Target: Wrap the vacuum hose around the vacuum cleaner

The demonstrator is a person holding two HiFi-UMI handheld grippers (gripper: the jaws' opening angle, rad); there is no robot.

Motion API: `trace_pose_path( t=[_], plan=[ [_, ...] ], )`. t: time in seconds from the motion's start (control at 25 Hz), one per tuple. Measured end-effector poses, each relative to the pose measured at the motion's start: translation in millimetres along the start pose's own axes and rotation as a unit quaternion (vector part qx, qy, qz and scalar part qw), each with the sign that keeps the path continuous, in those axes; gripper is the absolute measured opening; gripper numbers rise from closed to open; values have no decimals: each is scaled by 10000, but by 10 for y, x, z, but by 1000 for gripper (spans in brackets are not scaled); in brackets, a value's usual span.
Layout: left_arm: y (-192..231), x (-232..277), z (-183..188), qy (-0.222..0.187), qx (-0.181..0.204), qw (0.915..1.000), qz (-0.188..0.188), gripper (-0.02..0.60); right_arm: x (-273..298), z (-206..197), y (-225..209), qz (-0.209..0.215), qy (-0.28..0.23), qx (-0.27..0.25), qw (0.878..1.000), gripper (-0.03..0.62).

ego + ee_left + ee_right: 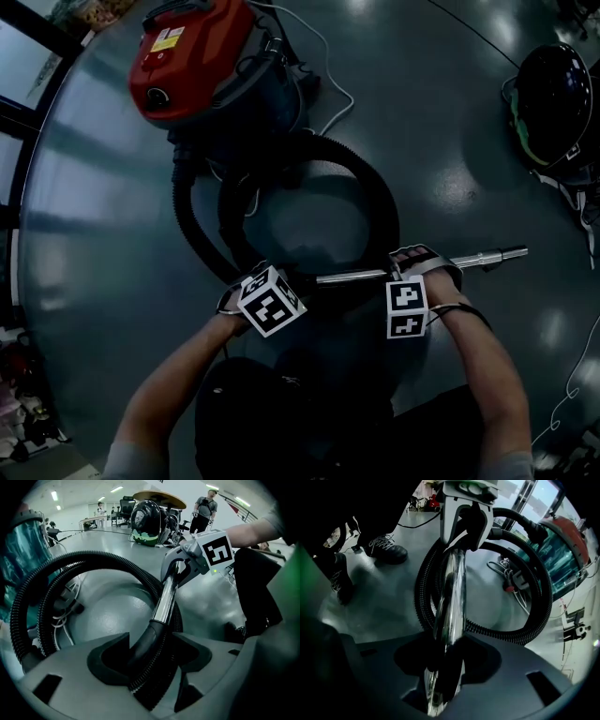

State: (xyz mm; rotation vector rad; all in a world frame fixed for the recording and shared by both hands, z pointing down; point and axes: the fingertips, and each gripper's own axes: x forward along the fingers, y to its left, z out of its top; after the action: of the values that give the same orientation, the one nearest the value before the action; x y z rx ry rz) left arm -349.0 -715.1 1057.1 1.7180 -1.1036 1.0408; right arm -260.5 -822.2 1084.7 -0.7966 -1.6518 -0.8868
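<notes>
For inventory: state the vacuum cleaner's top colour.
Vacuum cleaner top: red; head view shows it best.

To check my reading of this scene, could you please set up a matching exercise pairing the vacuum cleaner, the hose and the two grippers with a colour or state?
Things:
1. vacuum cleaner
2. hose
3. left gripper
4. right gripper

Colour or state:
A. closed on the shiny metal tube
B. red on top
C. black, lying in loops on the floor
D. closed on the dark hose cuff

Pairs: 1-B, 2-C, 3-D, 4-A.
</notes>
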Motion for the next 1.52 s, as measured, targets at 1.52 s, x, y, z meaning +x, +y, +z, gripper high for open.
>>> trace_pose_path(
  t=[1.52],
  plan=[
    [131,520,-97,582,-160,9982,-17,278,213,-25,17,174,-689,1098,9914,219]
  ],
)
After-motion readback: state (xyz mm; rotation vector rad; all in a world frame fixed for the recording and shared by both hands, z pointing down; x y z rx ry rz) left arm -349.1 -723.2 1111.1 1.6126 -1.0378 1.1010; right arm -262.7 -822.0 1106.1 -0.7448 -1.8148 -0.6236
